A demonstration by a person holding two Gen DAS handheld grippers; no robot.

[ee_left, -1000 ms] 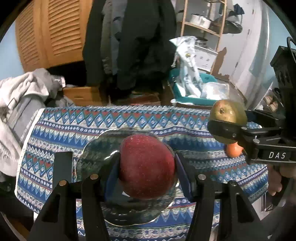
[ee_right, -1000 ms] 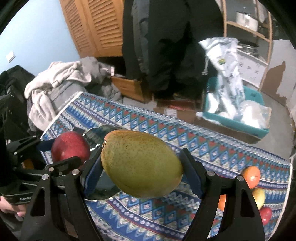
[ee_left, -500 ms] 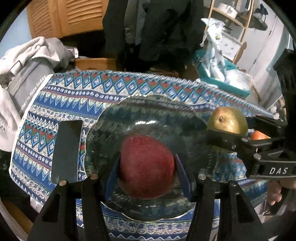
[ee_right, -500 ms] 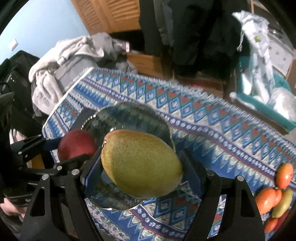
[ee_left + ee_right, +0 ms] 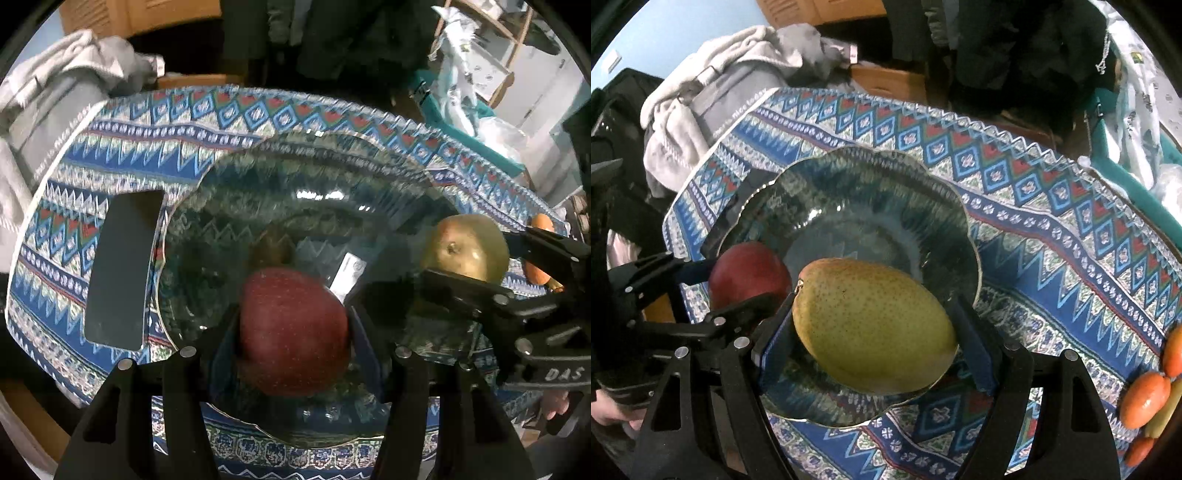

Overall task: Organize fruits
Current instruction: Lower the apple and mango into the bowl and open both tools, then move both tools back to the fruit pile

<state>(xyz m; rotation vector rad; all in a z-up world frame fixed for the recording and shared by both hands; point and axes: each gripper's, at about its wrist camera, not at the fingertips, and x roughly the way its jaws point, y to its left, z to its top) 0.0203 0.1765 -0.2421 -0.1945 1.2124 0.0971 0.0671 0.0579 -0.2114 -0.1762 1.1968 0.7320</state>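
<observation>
The round red apple is hiding part of the scalloped glass plate; small orange fruits are being cut off at the frame's right edge.

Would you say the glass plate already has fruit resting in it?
Cannot tell: the apple and mango sit clamped in the grippers over the plate.

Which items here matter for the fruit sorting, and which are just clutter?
Job:
- red apple, in left gripper
- mango, in right gripper
- glass plate
- small orange fruits at cloth edge

Lying about:
- patterned tablecloth
- grey clothes pile
- teal bin
</observation>
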